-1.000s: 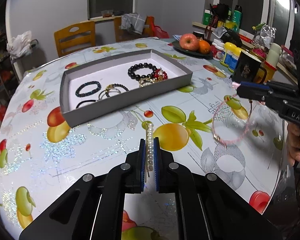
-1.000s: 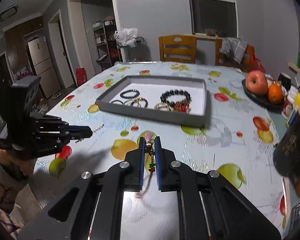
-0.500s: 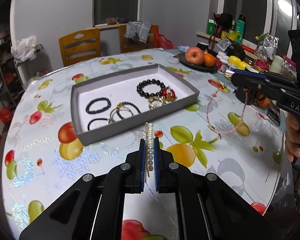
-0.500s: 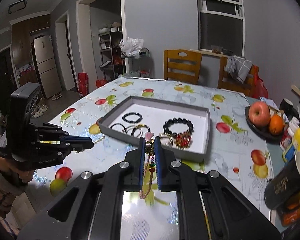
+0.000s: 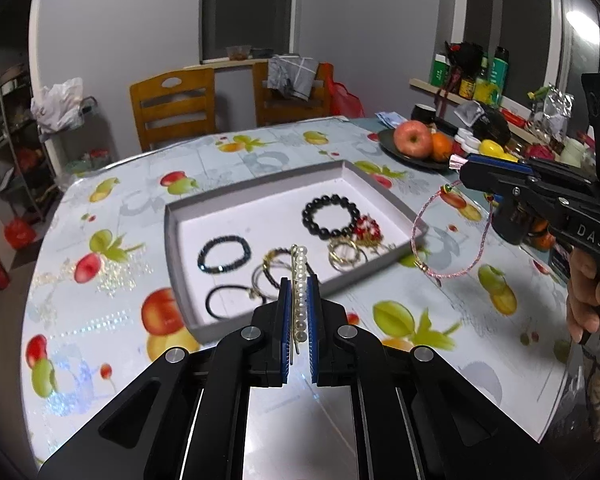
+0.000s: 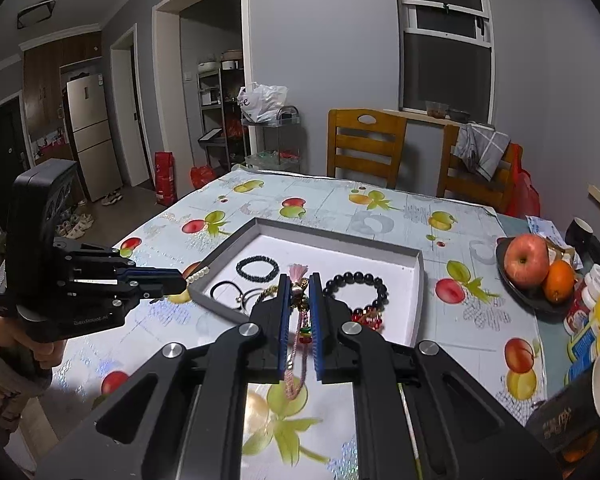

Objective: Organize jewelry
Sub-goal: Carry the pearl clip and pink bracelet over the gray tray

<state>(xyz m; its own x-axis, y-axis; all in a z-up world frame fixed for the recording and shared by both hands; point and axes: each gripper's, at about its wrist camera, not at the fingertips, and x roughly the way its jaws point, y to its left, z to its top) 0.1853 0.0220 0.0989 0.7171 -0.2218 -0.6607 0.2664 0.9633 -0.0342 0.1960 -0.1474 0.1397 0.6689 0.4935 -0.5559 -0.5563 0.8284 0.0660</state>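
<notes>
1. Left wrist view: the left gripper (image 5: 299, 308) is clamped on a straight white pearl hair clip (image 5: 299, 280) whose long axis points ahead at the shallow grey cardboard tray (image 5: 180, 276) just beyond.
2. Right wrist view: the right gripper (image 6: 299, 312) pinches a pink braided cord bracelet (image 6: 296, 364) hanging down, with the tray directly ahead, equally near.

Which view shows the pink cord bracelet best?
The left wrist view: the pink cord bracelet hangs as a full loop from the right gripper. The right wrist view shows only a bunched strand between its fingers.
</notes>
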